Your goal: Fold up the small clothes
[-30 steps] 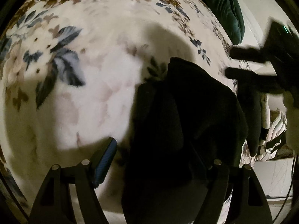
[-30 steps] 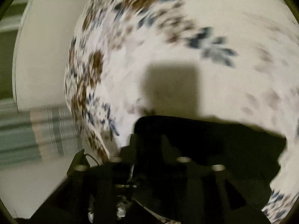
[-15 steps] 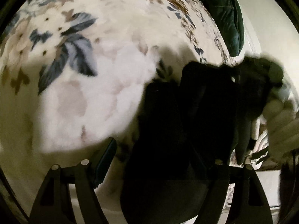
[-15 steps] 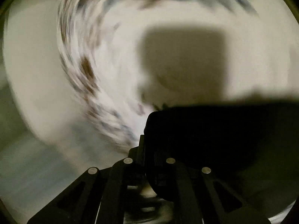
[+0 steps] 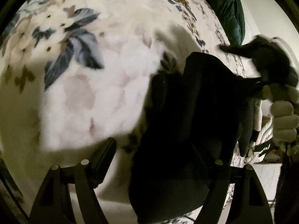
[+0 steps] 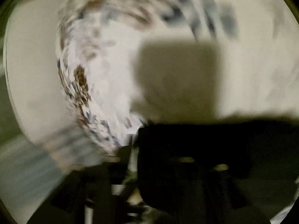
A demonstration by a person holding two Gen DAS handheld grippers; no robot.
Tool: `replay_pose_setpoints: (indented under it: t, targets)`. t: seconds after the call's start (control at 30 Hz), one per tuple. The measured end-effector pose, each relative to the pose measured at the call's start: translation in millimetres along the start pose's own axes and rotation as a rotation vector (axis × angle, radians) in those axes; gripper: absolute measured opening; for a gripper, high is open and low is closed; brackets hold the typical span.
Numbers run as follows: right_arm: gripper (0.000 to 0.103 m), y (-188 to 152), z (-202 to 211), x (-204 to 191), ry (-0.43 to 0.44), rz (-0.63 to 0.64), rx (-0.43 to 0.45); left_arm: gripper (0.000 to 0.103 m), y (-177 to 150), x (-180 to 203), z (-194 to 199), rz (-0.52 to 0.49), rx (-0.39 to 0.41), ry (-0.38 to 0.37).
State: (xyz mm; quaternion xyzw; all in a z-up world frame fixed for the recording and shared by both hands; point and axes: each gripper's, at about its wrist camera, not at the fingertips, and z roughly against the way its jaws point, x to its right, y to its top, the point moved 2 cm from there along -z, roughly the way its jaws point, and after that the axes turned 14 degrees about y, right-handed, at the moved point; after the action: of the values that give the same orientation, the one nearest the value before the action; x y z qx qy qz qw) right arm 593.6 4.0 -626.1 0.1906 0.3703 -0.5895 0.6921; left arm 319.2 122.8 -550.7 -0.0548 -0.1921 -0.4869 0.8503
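Black fabric, the small garment point(image 5: 188, 127), is draped over the floral blanket point(image 5: 93, 85) between the widely spread fingers of the left gripper point(image 5: 158, 166); its far edge is pinched by the right gripper point(image 5: 261, 83), seen blurred

garment point(image 5: 186, 121): black, no pattern seen | blanket point(image 5: 104, 85): cream-white, printed with blue-grey leaves, brown and pale pink flowers | cushion point(image 5: 226, 9): dark green | left gripper point(image 5: 158, 160): black, fingers point(image 5: 104, 160) faced in dark blue | right gripper point(image 5: 248, 65): black | glove point(image 5: 284, 119): off-white
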Motion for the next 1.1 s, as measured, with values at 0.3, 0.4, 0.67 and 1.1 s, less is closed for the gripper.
replay_pose_setpoints:
  t: [0.3,0.4,0.67,1.1]
  targets:
    - [0.054,-64.0,12.8,-25.1,-0.327,0.439,-0.130,0.077,-0.2,-0.5,15.2,0.004,0.023,0.037]
    - [0.024,-62.8,15.7,3.2,-0.253,0.317,-0.017,0.077,-0.9,1.3,14.2,-0.010,0.019,0.052]
    - [0.017,-66.6,19.7,64.7,0.464,-0.248,-0.079,0.077,-4.3,10.8,14.4,-0.045,0.007,0.063]
    - [0.053,-71.5,92.7,29.7,0.083,0.127,0.125,0.077,-2.8,13.5,22.7,-0.049,0.018,0.085]
